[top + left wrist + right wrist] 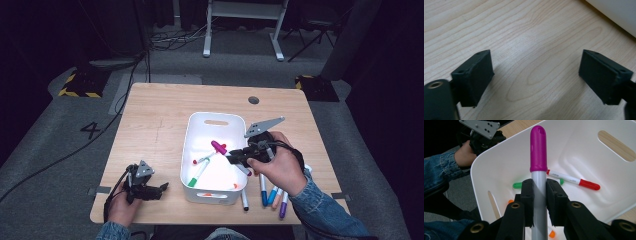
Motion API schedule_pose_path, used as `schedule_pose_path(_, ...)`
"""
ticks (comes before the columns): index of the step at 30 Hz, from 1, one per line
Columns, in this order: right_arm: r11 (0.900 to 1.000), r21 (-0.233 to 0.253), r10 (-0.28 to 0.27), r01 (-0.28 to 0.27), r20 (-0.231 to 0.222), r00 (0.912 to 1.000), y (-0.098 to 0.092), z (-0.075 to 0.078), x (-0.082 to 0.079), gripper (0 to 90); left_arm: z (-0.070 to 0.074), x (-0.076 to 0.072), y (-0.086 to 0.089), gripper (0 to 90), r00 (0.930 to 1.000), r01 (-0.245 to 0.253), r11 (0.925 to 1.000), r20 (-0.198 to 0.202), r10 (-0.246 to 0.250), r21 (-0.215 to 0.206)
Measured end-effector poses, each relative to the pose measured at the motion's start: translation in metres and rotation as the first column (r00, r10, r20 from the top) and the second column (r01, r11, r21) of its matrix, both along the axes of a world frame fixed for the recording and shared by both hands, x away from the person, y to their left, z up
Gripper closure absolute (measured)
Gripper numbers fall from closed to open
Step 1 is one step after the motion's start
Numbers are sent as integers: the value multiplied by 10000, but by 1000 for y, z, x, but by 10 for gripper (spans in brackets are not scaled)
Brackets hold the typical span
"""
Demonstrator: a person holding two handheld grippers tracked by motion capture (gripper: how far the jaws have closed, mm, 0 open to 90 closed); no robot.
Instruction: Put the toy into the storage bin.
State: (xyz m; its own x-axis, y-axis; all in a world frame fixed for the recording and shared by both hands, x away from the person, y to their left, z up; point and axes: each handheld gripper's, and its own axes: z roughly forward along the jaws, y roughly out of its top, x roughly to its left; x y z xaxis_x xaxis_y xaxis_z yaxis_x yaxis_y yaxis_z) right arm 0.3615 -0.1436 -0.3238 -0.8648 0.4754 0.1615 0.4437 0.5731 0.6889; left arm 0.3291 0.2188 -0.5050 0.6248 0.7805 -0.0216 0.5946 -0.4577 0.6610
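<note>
Wooden tabletop, pale and bare on the side of the left gripper. White bin in the middle, directly below and ahead of the right gripper, with a slot handle in the far wall. Inside the bin, beneath the right gripper: a red-capped marker, a green-capped marker and some orange caps at the floor. Behind the right gripper, on the tabletop beside the bin, a row of loose markers waiting in blue, orange and purple.

Right gripper clamped on the magenta-capped marker, jaws pinching the grey barrel just under the cap, cap pointing forward over the bin's interior. Left gripper resting low near the tabletop's near edge, well apart from the bin, jaws spread wide with nothing between them.

Judged as the drop-off step: marker carried over the bin, release due. To do it well: lower the tip closer to the bin floor before letting go, to avoid a bounce off the other markers. Tilt the barrel toward flat, so the marker lies down rather than stands against the wall. Open the jaws fully and lift straight back, clear of the rim. Then back for the next marker beside the bin.
</note>
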Motion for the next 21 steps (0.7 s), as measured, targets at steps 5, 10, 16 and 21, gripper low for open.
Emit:
schedule_pose_path(5, 9998, -30, 181, -182, -193, 9996, 9, -4, -2, 770, -1, 0, -1, 0, 9998, -19, 10000, -180, 19, -34)
schedule_pose_path(10, 9993, -142, 351, -356, -310, 9989, 14, -10, -2, 770, -1, 0, -1, 0, 9998, -12, 10000, -184, 12, -46)
schedule_pose_path(16, 9975, -499, 489, -508, -402, 9980, 16, -17, -2, 770, -1, 0, -1, 0, 9998, -11, 10000, -192, 11, -33)
schedule_pose_path(21, 9962, -614, 578, -611, -545, 9968, 19, -21, -3, 770, -1, 0, -1, 0, 9998, -6, 10000, -193, 5, -50)
